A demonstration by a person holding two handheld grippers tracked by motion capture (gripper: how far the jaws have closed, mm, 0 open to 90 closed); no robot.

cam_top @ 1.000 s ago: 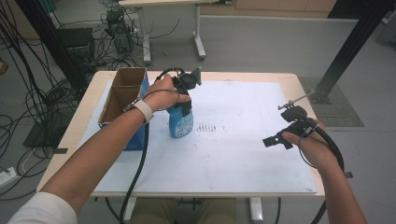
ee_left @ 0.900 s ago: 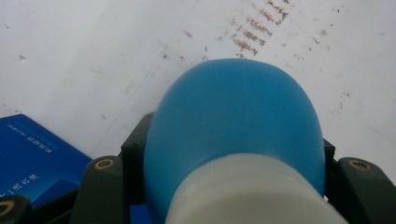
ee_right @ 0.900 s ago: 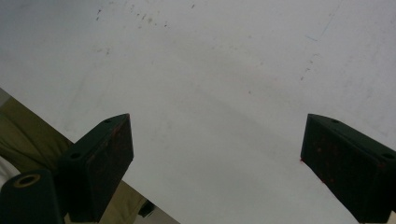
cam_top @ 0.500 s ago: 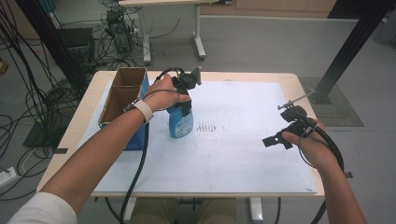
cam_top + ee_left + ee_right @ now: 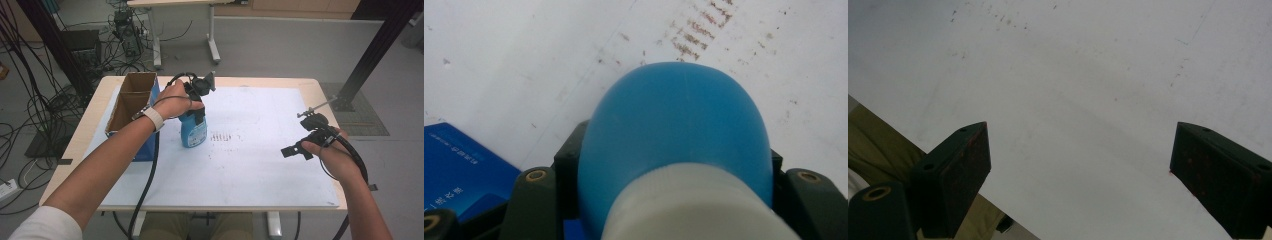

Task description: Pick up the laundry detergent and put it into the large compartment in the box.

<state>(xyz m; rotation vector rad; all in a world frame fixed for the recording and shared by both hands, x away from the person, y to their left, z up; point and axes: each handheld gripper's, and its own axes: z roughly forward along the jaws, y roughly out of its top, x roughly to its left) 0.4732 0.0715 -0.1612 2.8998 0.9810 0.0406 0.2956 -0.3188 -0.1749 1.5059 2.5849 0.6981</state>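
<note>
White table; left gripper hides blue bottle neck.

You are working in even, soft overhead light, with only faint shadows falling on the white counter. Up close, the blue bottle is blurring and the right tongs are looking dim and grainy.

Left jaws clamped, right jaws spread wide

The left gripper points down from an outstretched forearm with a banded wrist, jaws closed on the blue bottle between them. The right gripper, held low in the right hand, has nothing between its parted jaws.
</note>
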